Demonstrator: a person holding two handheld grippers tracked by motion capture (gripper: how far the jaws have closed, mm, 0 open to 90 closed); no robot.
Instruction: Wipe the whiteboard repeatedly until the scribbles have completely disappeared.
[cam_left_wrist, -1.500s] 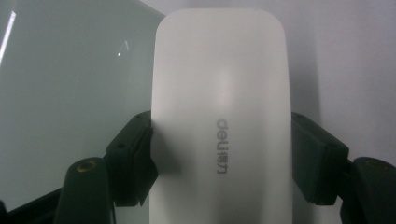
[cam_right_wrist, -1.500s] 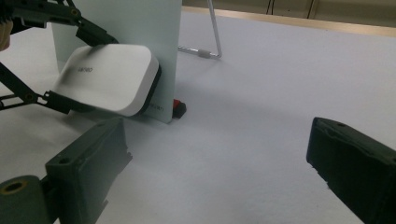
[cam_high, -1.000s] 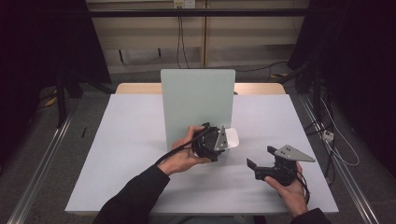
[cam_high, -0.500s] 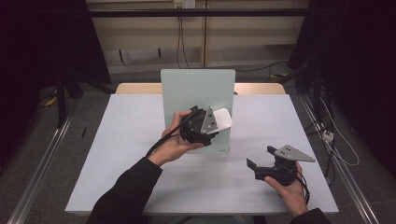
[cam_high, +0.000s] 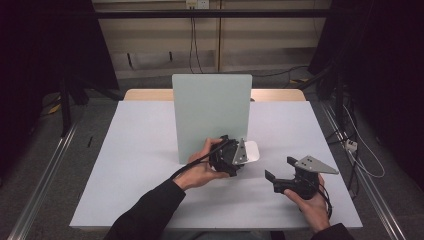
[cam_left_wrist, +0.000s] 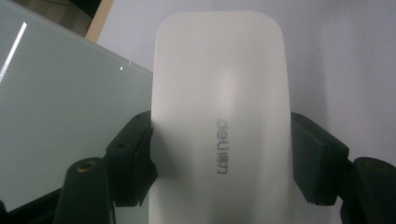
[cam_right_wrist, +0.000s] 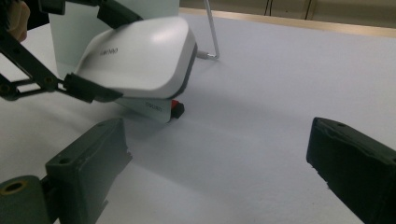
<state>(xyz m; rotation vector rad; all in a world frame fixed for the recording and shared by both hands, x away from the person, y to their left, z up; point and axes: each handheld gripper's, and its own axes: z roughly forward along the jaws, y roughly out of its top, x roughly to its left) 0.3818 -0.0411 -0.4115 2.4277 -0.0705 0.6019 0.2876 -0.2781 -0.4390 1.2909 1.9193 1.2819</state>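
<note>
My right gripper (cam_high: 281, 181) waits nearest me, low over the surface (cam_high: 140, 150), jaws spread apart and holding nothing. Further out, my left gripper (cam_high: 245, 153) clamps the white eraser (cam_left_wrist: 219, 116) by its sides. Half a second ago it was raised against the upright glass board (cam_high: 210, 115); now it has dropped beside the board's foot, probably ending a wiping stroke.

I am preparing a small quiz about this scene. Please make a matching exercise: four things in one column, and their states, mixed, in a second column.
Things:
1. white eraser
2. left gripper
3. right gripper
4. green board

States:
A. jaws open, nothing between them
B. stands upright on the table
C. clamped by its sides between two black jaws
D. shut on a white thing

Pairs: 1-C, 2-D, 3-A, 4-B
</note>
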